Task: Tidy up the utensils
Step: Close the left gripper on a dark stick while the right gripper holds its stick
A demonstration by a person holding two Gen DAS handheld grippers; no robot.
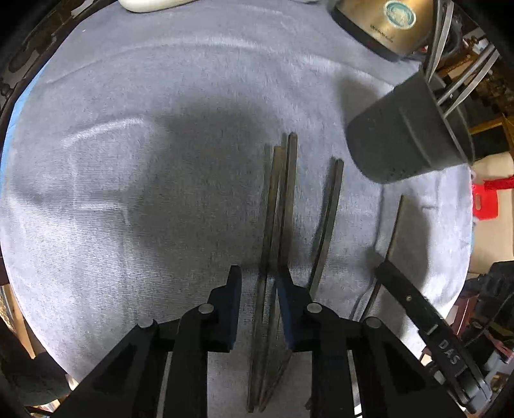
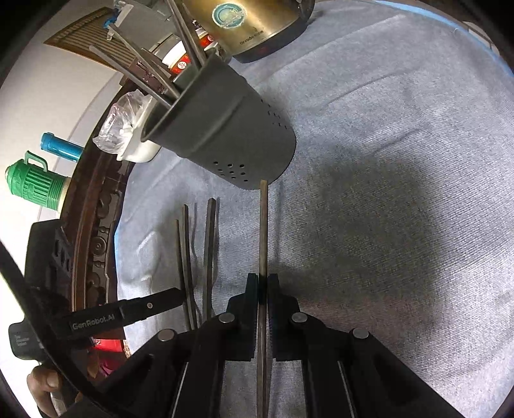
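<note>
Surface: grey-blue cloth (image 1: 160,96) over a round bench with a carved dark wooden rim (image 2: 99,225); clutter behind, including a brass-coloured kettle (image 1: 382,22) and a green flask (image 2: 35,186).
Holder: dark grey perforated cup (image 2: 225,128), standing on the cloth near the rim, several long utensils already poking out of its mouth.
Loose pieces: dark chopsticks lying on the cloth in front of the cup, a tight bundle (image 1: 276,225) and one single stick (image 1: 327,222) just beside it.
Left gripper (image 1: 258,308): pointing steeply down over the bundle; jaws narrow, straddling it. The right-hand pad looks to be against the sticks, the left-hand pad stands apart with cloth visible between. Not yet a grip.
Right gripper (image 2: 263,305): jaws clamped on one chopstick (image 2: 263,231), held lengthwise, its far end pointing at the base of the cup.
Step in hand: collecting. Right side carries a stick ready to go in; left side is settling onto the next ones.
Next move calls for: left jaws to finish pinching without scattering the bundle; right side to lift and tip its stick upright so the end clears the cup's lip.
Risk: bundle may roll or split on the soft cloth.
</note>
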